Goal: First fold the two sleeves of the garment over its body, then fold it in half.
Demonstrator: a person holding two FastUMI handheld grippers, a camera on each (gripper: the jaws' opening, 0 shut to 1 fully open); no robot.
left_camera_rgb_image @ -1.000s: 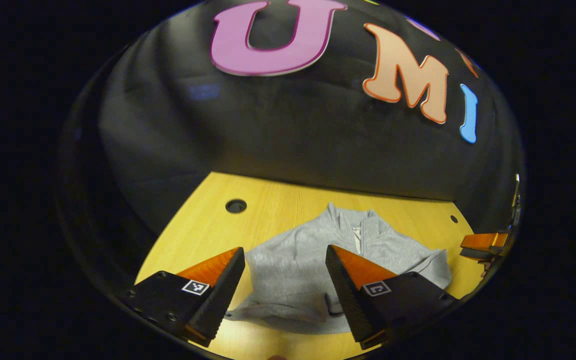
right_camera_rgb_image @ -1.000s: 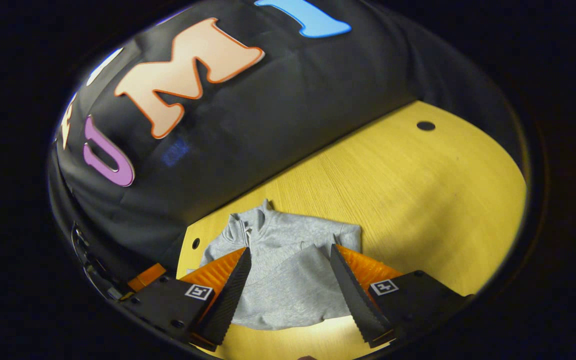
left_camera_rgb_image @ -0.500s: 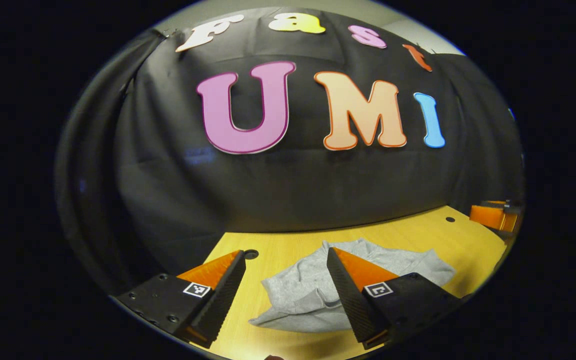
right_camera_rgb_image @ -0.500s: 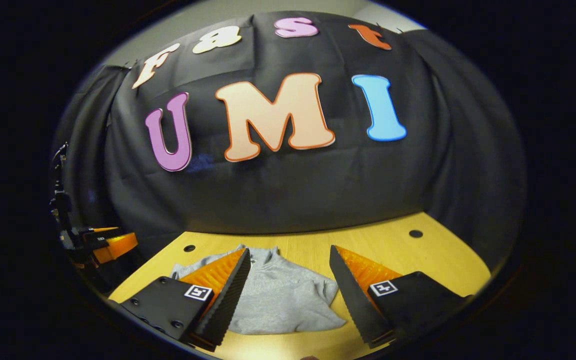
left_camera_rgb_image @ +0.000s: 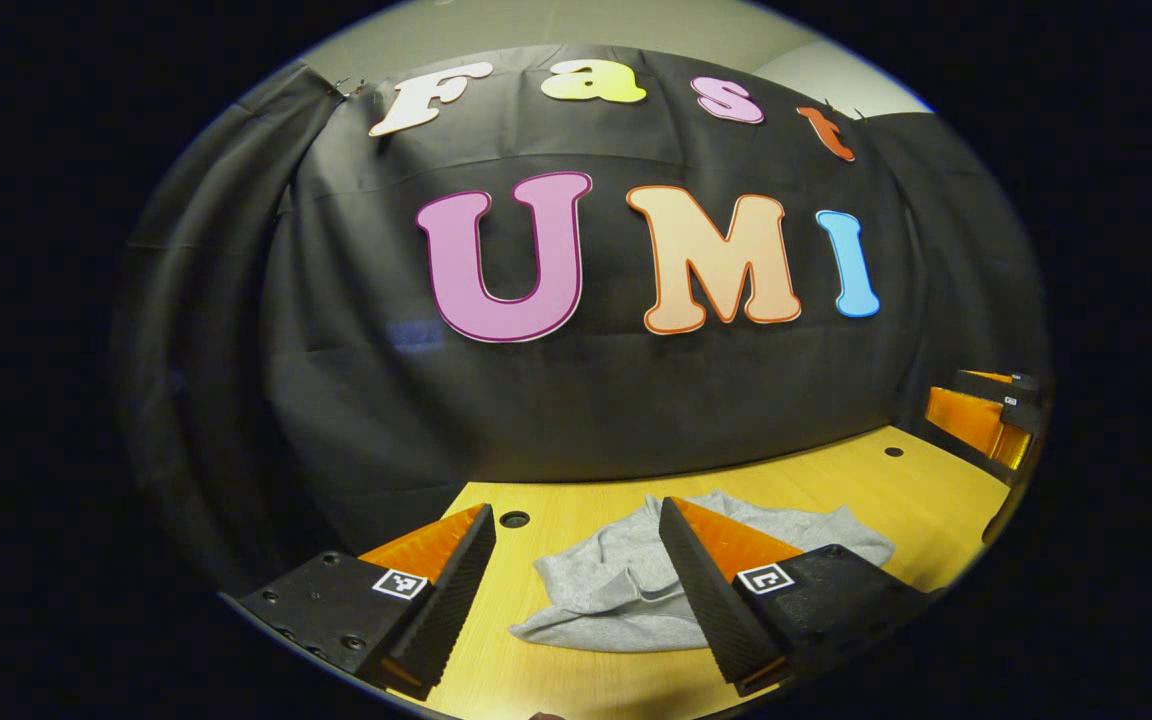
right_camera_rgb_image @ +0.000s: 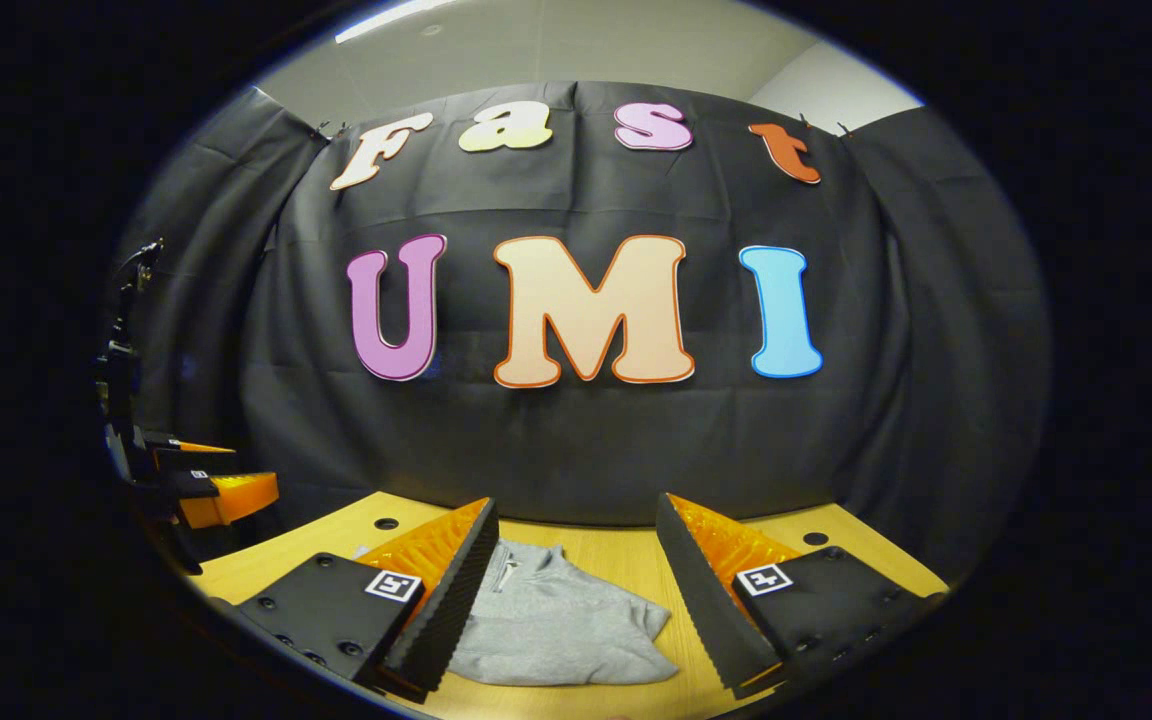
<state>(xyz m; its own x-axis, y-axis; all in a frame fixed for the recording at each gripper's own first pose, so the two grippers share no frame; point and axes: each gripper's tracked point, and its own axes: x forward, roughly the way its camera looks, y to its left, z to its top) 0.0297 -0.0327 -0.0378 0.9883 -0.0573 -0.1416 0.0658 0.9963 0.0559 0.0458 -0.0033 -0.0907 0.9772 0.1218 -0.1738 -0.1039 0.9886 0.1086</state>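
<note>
The grey sweatshirt (left_camera_rgb_image: pixel 626 590) lies on the wooden table (left_camera_rgb_image: pixel 896 490) as a compact folded bundle, with no sleeve spread out to either side. Its fabric is a soft, heathered grey. In the right gripper view the sweatshirt (right_camera_rgb_image: pixel 556 630) shows a short zip placket and a stand-up collar at its far end, toward the table's back edge, and its near hem makes a rounded fold line toward the front edge. In the left gripper view the cloth is rumpled, with one layer lapped over another and a raised collar at the back. It sits about midway between the table's left and right sides, somewhat nearer the front edge than the back, well short of the small round holes (left_camera_rgb_image: pixel 514 519) near the back edge.

The left gripper (left_camera_rgb_image: pixel 576 580) has its fingers spread wide and holds nothing; it hangs above the table in front of the sweatshirt, apart from the cloth. The right gripper (right_camera_rgb_image: pixel 576 590) is likewise wide open and empty, held clear of the garment, which shows in the gap between its fingers. Each gripper also shows at the side of the other's view: the right gripper (left_camera_rgb_image: pixel 981 420) beyond the table's right edge, the left gripper (right_camera_rgb_image: pixel 206 485) beyond its left edge.
</note>
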